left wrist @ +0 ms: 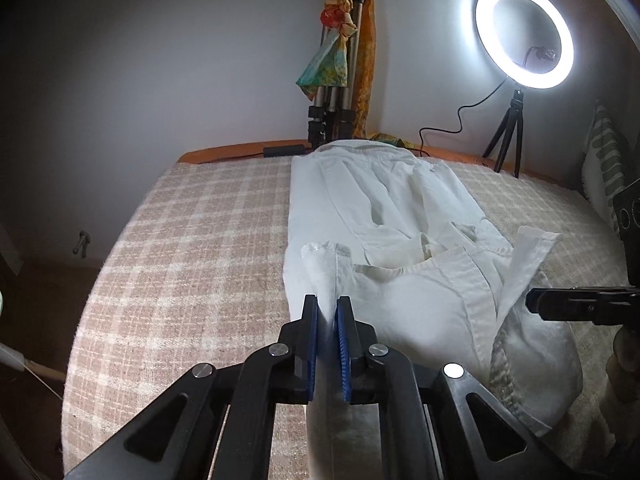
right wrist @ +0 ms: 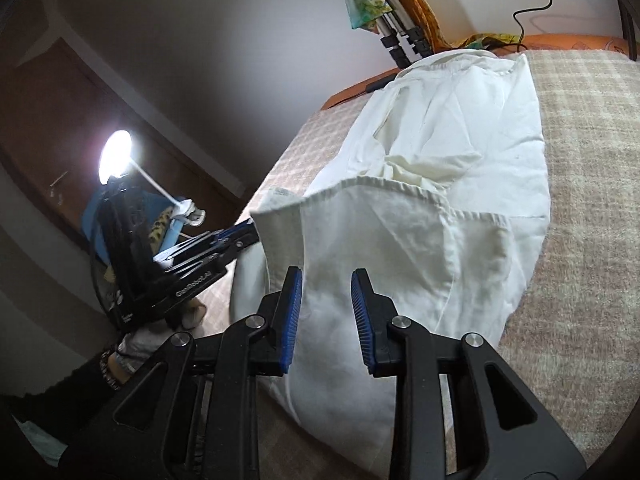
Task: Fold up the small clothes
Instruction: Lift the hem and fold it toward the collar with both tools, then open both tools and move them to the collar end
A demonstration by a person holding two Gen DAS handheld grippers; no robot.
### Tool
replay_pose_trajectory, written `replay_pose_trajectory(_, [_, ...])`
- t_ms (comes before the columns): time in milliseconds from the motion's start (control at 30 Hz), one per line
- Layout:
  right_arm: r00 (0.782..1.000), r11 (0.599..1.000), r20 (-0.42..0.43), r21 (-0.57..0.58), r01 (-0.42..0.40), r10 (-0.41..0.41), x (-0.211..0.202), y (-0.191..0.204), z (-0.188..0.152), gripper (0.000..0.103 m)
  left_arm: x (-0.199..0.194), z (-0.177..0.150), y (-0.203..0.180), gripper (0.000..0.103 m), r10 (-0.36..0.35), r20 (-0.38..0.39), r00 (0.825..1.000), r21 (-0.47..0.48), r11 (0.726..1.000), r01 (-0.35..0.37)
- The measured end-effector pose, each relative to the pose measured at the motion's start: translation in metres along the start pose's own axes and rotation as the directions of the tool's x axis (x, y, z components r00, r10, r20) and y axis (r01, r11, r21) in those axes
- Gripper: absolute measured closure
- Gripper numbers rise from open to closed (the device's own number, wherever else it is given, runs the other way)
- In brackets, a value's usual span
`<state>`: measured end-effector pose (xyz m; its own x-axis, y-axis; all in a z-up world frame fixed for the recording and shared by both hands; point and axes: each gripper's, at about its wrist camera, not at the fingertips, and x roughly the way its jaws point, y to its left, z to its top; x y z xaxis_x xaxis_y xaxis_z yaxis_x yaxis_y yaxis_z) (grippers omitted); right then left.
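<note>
Left tool (left wrist: 328,310) pitched downward, clenched on a hemmed corner of the white garment (left wrist: 400,216), lifted slightly off the bed (left wrist: 180,240). Right tool (right wrist: 326,284) likewise angled down, jaws set apart around a raised fold of the same cloth; grip probably on it, though pad contact unclear. Rest of garment spread lengthwise over the checked bedcover, toward the ring light (left wrist: 524,36).

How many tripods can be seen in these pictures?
2. A small black tripod stands under the round white ring light at the far right; a folded grey metal tripod leans on the wall behind the white garment. More may be hidden.
</note>
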<state>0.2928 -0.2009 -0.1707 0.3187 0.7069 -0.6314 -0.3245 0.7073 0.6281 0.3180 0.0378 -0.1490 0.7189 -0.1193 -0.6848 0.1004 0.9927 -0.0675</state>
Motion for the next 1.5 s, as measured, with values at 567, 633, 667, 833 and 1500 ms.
replay_pose_trajectory(567, [0.962, 0.965, 0.074, 0.0, 0.263, -0.262, -0.018, 0.013, 0.013, 0.08, -0.039, -0.003, -0.021, 0.071, -0.134, 0.017, 0.991, 0.067, 0.989, 0.132])
replay_pose_trajectory(633, [0.961, 0.963, 0.061, -0.006, 0.27, -0.269, -0.018, 0.014, 0.011, 0.08, -0.037, -0.009, -0.038, 0.071, -0.145, -0.001, 0.989, 0.135, 0.98, 0.144])
replay_pose_trajectory(667, [0.96, 0.962, 0.06, -0.002, 0.273, -0.273, -0.02, 0.014, 0.01, 0.08, -0.034, -0.012, -0.043, 0.071, -0.142, -0.01, 0.99, 0.16, 0.977, 0.141])
replay_pose_trajectory(833, [0.971, 0.97, 0.037, 0.066, 0.233, -0.235, -0.027, -0.005, 0.006, 0.08, 0.0, -0.026, -0.033, 0.071, -0.146, -0.131, 0.981, 0.091, 0.983, 0.158])
replay_pose_trajectory(1500, [0.92, 0.923, 0.079, 0.031, 0.383, -0.384, -0.028, -0.038, 0.078, 0.046, 0.039, 0.079, 0.029, 0.039, -0.129, -0.055, 0.99, 0.015, 0.991, 0.13])
